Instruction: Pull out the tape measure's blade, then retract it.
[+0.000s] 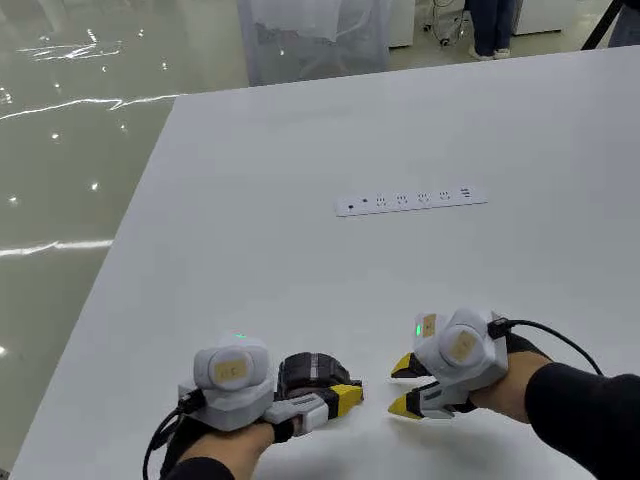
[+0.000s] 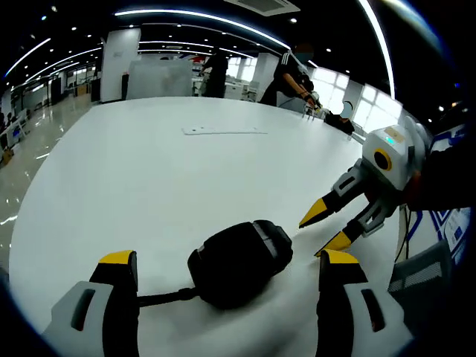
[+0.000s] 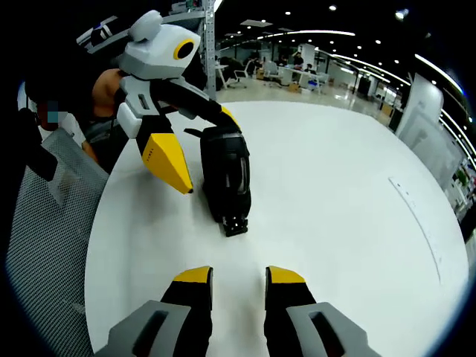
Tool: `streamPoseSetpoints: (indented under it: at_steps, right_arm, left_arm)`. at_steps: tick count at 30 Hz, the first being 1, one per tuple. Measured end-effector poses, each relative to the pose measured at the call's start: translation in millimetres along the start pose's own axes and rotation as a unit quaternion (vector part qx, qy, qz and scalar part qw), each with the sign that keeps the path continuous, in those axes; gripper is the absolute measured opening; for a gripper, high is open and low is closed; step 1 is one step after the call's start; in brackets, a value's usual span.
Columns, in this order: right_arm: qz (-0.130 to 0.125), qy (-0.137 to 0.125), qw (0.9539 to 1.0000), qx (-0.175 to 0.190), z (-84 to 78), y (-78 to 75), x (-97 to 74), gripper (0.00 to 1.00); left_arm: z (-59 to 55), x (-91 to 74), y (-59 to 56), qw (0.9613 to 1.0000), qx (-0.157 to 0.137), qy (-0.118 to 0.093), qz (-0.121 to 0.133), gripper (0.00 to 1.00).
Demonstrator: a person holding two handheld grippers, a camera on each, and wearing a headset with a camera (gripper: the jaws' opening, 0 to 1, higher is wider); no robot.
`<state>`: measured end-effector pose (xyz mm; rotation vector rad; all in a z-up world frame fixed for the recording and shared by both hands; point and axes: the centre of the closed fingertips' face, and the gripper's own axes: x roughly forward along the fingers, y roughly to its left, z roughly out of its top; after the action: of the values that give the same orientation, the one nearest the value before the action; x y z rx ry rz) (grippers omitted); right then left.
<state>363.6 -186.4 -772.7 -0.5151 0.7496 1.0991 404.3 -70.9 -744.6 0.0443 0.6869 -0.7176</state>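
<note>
A black tape measure (image 1: 308, 370) lies on the white table (image 1: 330, 270) near its front edge. My left gripper (image 1: 335, 385) is open, one yellow-tipped jaw on each side of the case (image 2: 238, 260), with a gap to each jaw. The case's blade end (image 3: 235, 223) points toward my right gripper (image 3: 239, 277), which is open with a narrow gap and holds nothing. In the head view the right gripper (image 1: 402, 385) sits a short way right of the case, tips aimed at it. The blade looks fully wound in.
A white power strip (image 1: 410, 200) lies flat at mid-table. The table's left edge (image 1: 120, 250) drops to a glossy floor. A black cable (image 1: 555, 335) trails from the right gripper. People stand far behind the table (image 2: 286, 74).
</note>
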Motion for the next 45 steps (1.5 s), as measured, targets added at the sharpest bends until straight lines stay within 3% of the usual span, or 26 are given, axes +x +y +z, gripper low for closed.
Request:
streamPoseSetpoints:
  at_steps: [1,3,5,9,10,11,12,13,14,19,23,25,29,33,35,39,42,45]
  right_arm:
    - [-0.003,-0.005,0.9999,0.008,-1.6,-0.2,-3.4,0.24]
    - [-0.015,-0.007,0.9997,0.021,-8.3,-2.1,-13.1,0.28]
    - [-0.028,-0.017,0.9989,0.033,-12.5,-2.4,-24.8,0.33]
    - [-0.052,-0.029,0.9962,0.064,-30.8,-3.3,-49.0,0.40]
    - [-0.056,-0.028,0.9954,0.072,-35.7,-3.1,-54.2,0.42]
    - [-0.061,-0.028,0.9948,0.077,-39.9,-3.1,-59.4,0.43]
    - [-0.067,-0.031,0.9936,0.085,-45.3,-2.4,-68.0,0.44]
    - [-0.071,-0.034,0.9929,0.090,-48.9,-2.3,-73.0,0.45]
    - [-0.076,-0.035,0.9919,0.096,-52.9,-2.5,-78.8,0.46]
    - [-0.116,-0.045,0.9863,0.108,-71.3,-6.6,-111.8,0.59]
    - [-0.130,-0.046,0.9834,0.118,-79.9,-2.4,-131.1,0.65]
    - [-0.135,-0.045,0.9806,0.134,-88.3,-1.3,-139.6,0.68]
    - [-0.151,-0.045,0.9745,0.160,-109.6,-0.6,-153.4,0.74]
    - [-0.166,-0.035,0.9712,0.167,-130.1,0.2,-167.3,0.81]
    - [-0.172,-0.042,0.9676,0.179,-136.5,-0.5,-175.7,0.84]
    - [-0.179,-0.040,0.9653,0.186,-145.6,-3.2,-186.5,0.87]
    - [-0.187,-0.047,0.9621,0.193,-149.1,-4.6,-194.4,0.98]
    - [-0.191,-0.043,0.9608,0.196,-157.6,-4.5,-199.2,0.99]
  left_arm:
    - [-2.8,-2.4,-0.1,0.9999,0.009,0.004,-0.007,0.99]
    - [-3.0,-10.2,1.0,0.9994,0.028,-0.009,-0.020,0.99]
    - [-0.4,-17.9,-1.8,0.9973,0.045,-0.031,-0.049,0.99]
    - [-7.2,-35.2,7.9,0.9957,0.064,-0.034,-0.058,0.99]
    - [-13.1,-38.9,12.1,0.9955,0.076,-0.020,-0.053,0.99]
    - [-26.8,-43.7,17.7,0.9958,0.074,0.025,-0.047,0.99]
    - [-34.5,-48.2,17.1,0.9955,0.058,0.047,-0.058,0.99]
    - [-23.9,-50.9,18.6,0.9957,0.072,0.004,-0.058,0.99]
    - [-16.7,-54.4,21.9,0.9950,0.081,-0.022,-0.054,0.99]
    - [-15.7,-75.9,36.1,0.9957,0.070,-0.037,-0.048,0.99]
    - [-15.0,-83.5,44.9,0.9961,0.069,-0.035,-0.042,0.99]
    - [-20.4,-86.1,47.7,0.9970,0.061,-0.021,-0.043,0.99]
    - [-22.9,-91.5,43.8,0.9963,0.071,-0.018,-0.045,0.99]
    - [-24.1,-94.8,43.4,0.9961,0.075,-0.020,-0.043,0.99]
    - [-25.6,-96.8,45.4,0.9956,0.082,-0.017,-0.041,0.99]
    - [-26.8,-107.3,50.2,0.9961,0.079,-0.027,-0.031,0.99]
    - [-29.4,-112.2,52.8,0.9962,0.081,-0.019,-0.027,0.99]
    - [-30.2,-114.6,56.6,0.9963,0.082,-0.011,-0.024,0.99]
